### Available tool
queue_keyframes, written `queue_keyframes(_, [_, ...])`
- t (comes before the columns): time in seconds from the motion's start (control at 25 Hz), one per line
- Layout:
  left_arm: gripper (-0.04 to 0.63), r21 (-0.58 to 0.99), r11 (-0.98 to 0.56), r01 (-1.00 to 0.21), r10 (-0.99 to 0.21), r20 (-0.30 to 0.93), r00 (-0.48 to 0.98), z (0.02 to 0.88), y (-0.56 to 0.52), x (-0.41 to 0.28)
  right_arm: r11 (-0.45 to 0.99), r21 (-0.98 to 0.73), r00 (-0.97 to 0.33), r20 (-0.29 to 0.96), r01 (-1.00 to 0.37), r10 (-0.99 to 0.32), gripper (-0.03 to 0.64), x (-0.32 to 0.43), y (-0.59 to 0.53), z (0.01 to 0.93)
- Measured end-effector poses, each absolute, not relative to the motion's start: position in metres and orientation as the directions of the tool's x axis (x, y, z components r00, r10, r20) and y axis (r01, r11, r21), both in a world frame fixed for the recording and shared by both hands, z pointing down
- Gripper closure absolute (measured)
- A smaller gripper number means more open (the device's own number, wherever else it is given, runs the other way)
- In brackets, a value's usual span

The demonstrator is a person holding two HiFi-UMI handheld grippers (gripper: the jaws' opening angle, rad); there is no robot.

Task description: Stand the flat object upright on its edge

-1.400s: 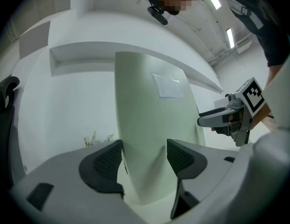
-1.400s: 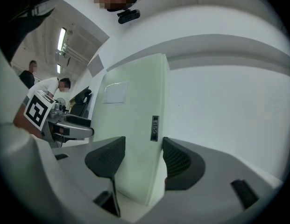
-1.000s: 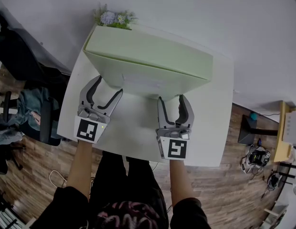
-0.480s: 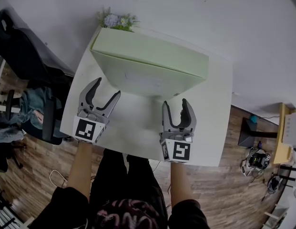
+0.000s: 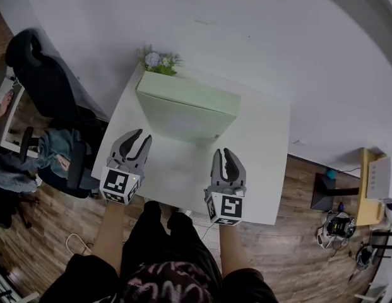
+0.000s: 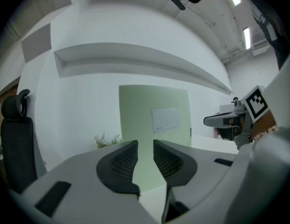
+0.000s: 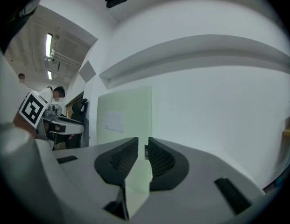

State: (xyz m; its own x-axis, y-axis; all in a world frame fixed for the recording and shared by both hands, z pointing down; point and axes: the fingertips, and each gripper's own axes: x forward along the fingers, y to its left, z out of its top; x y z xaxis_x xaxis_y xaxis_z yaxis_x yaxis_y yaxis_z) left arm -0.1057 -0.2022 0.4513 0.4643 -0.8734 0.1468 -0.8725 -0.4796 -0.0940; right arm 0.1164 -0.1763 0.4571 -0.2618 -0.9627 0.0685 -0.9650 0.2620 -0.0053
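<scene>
Box (image 5: pixel 186 109): stood upright on its edge toward the back of the table (image 5: pixel 262 169), beside the plant (image 5: pixel 159 62). Left gripper (image 5: pixel 140 137), right gripper (image 5: pixel 225 154): near it, untouching, jaws just narrowed to slim gaps, empty.

White table (image 5: pixel 262 163) against a white wall (image 5: pixel 246 30), black chair (image 5: pixel 47 84) on wood floor (image 5: pixel 296 254)
</scene>
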Motion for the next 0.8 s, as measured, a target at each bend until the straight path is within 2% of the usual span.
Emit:
queue_keyframes(0.28, [0.568, -0.001, -0.487, -0.873, -0.860, 0.175, 0.480, 0.422, -0.185, -0.103, 0.248, -0.045, -0.251, 0.099, -0.968, -0.963, 0.576, 0.112, -0.164, 0.429])
queue_keyframes(0.8, [0.581, -0.037, -0.575, -0.817, -0.814, 0.122, 0.567, 0.378, -0.137, -0.126, 0.162, -0.066, -0.171, 0.143, -0.984, -0.975, 0.592, 0.080, -0.100, 0.402])
